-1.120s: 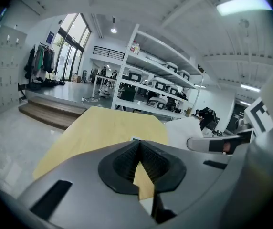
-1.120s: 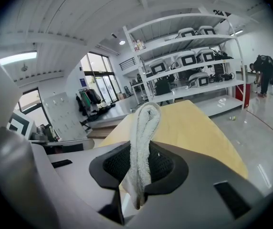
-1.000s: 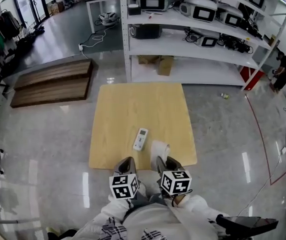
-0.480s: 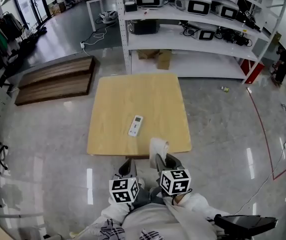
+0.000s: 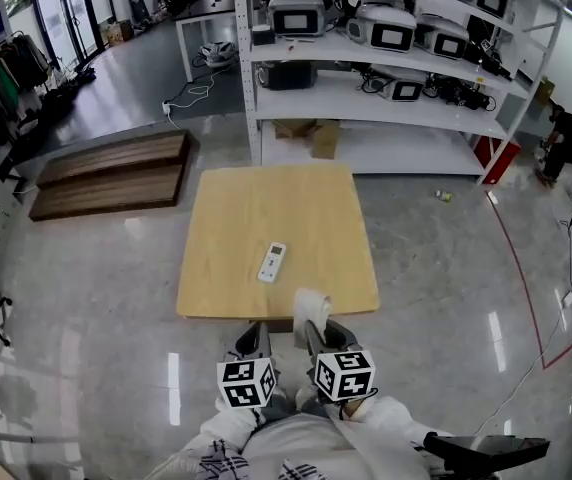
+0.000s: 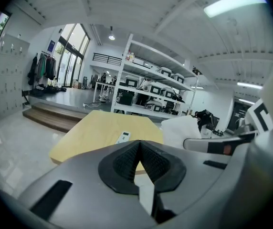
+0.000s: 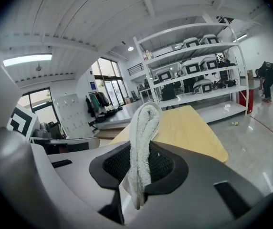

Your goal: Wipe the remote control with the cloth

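Observation:
A white remote control [image 5: 272,262] lies on the wooden table [image 5: 236,208], toward its near side; in the left gripper view the remote control [image 6: 123,137] shows small beyond the jaws. My right gripper [image 5: 313,330] is shut on a folded white cloth [image 5: 311,306], which stands up between its pads [image 7: 162,163] as the cloth [image 7: 142,137]. That gripper hangs just off the table's near edge. My left gripper [image 5: 256,336] is shut with nothing in it, its pads [image 6: 127,162] pressed together, beside the right one and short of the table.
White metal shelves [image 5: 386,68] with monitors and gear stand behind the table. Dark wooden platforms [image 5: 106,173] lie on the glossy floor at left. A person [image 5: 556,138] crouches at far right. My own sleeves [image 5: 296,448] fill the bottom.
The table and remote have slid farther from me in the head view. Both grippers now sit just off the table's near edge; the cloth stays gripped.

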Demonstrator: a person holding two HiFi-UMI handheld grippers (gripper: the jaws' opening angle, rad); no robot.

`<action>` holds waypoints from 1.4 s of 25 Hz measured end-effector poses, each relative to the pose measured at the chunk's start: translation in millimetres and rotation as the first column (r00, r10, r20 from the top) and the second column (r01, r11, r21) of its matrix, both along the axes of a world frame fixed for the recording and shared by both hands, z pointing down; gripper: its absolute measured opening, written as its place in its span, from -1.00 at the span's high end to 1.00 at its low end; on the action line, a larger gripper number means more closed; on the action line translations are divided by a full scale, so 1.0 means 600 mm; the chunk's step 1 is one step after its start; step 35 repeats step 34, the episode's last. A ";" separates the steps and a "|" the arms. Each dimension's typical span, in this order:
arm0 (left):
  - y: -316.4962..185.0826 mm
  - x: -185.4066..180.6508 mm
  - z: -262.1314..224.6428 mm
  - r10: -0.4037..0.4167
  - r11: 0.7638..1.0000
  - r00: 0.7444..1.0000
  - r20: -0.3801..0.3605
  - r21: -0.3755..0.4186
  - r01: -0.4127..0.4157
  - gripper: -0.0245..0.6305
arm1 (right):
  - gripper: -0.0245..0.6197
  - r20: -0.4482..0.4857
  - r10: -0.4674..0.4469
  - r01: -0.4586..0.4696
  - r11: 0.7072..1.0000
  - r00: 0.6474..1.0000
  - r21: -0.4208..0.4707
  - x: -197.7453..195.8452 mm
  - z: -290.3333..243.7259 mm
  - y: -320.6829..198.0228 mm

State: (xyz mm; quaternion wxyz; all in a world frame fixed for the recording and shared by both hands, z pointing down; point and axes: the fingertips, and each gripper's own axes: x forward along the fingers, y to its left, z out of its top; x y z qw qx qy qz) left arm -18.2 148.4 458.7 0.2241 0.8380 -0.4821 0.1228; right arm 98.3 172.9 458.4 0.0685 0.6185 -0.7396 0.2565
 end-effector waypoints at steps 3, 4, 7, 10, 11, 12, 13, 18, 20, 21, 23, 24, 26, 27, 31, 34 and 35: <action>0.006 -0.005 0.003 -0.001 1.000 1.000 -0.007 -0.006 0.001 0.92 | 0.65 0.001 -0.007 0.007 1.000 1.000 0.001 -0.010 0.001 0.005; 0.008 -0.007 0.003 -0.002 1.000 1.000 -0.003 -0.005 0.002 0.92 | 0.65 -0.007 -0.013 0.013 1.000 1.000 0.006 -0.014 0.000 0.006; 0.010 -0.014 -0.001 0.000 1.000 1.000 0.009 0.009 0.000 0.92 | 0.65 -0.026 -0.034 0.035 0.999 0.999 0.020 -0.026 -0.007 0.008; 0.012 -0.017 0.001 0.002 1.000 1.000 0.015 0.011 -0.002 0.92 | 0.65 -0.031 -0.044 0.045 0.999 0.999 0.022 -0.032 -0.007 0.010; 0.012 -0.018 0.003 0.001 1.000 1.000 0.017 0.009 -0.001 0.92 | 0.65 -0.028 -0.044 0.045 0.999 0.999 0.022 -0.032 -0.007 0.012; 0.013 -0.020 0.004 0.001 1.000 1.000 0.018 0.007 -0.001 0.92 | 0.65 -0.025 -0.043 0.043 0.999 0.999 0.022 -0.033 -0.007 0.013; 0.014 -0.021 0.004 0.001 1.000 1.000 0.018 0.005 -0.001 0.92 | 0.65 -0.023 -0.040 0.041 0.999 0.999 0.023 -0.033 -0.008 0.014; 0.012 -0.019 0.001 0.009 1.000 1.000 0.011 0.005 -0.009 0.92 | 0.65 -0.027 -0.028 0.029 0.999 0.999 0.027 -0.027 -0.013 0.014; 0.012 -0.016 0.002 0.012 1.000 1.000 0.009 0.007 -0.012 0.92 | 0.65 -0.030 -0.027 0.027 0.999 0.999 0.027 -0.025 -0.011 0.015; 0.011 -0.015 0.002 0.012 1.000 1.000 0.007 0.006 -0.012 0.92 | 0.65 -0.032 -0.026 0.027 0.999 0.999 0.028 -0.024 -0.011 0.015; 0.009 -0.014 0.000 0.010 1.000 1.000 0.004 0.004 -0.010 0.92 | 0.65 -0.037 -0.026 0.027 0.999 0.999 0.029 -0.023 -0.013 0.014; 0.007 -0.014 0.000 0.010 1.000 1.000 0.004 0.004 -0.010 0.92 | 0.65 -0.038 -0.025 0.026 0.999 0.999 0.029 -0.022 -0.013 0.012; 0.005 -0.012 0.001 0.010 1.000 1.000 0.003 0.006 -0.010 0.92 | 0.65 -0.039 -0.024 0.025 0.999 0.999 0.029 -0.020 -0.013 0.010; 0.003 -0.012 0.000 0.010 1.000 1.000 0.004 0.007 -0.010 0.92 | 0.65 -0.039 -0.023 0.024 0.999 0.999 0.029 -0.020 -0.012 0.008; -0.002 -0.018 0.001 0.009 1.000 1.000 0.014 0.009 -0.010 0.92 | 0.65 -0.035 -0.020 0.021 0.999 0.999 0.030 -0.024 -0.014 0.004; -0.004 -0.023 0.004 0.008 1.000 1.000 0.017 0.003 -0.008 0.92 | 0.65 -0.020 -0.020 0.020 1.000 1.000 0.022 -0.030 -0.013 0.003; -0.004 -0.023 0.004 0.008 1.000 1.000 0.017 0.003 -0.008 0.92 | 0.65 -0.020 -0.020 0.020 1.000 1.000 0.022 -0.030 -0.013 0.003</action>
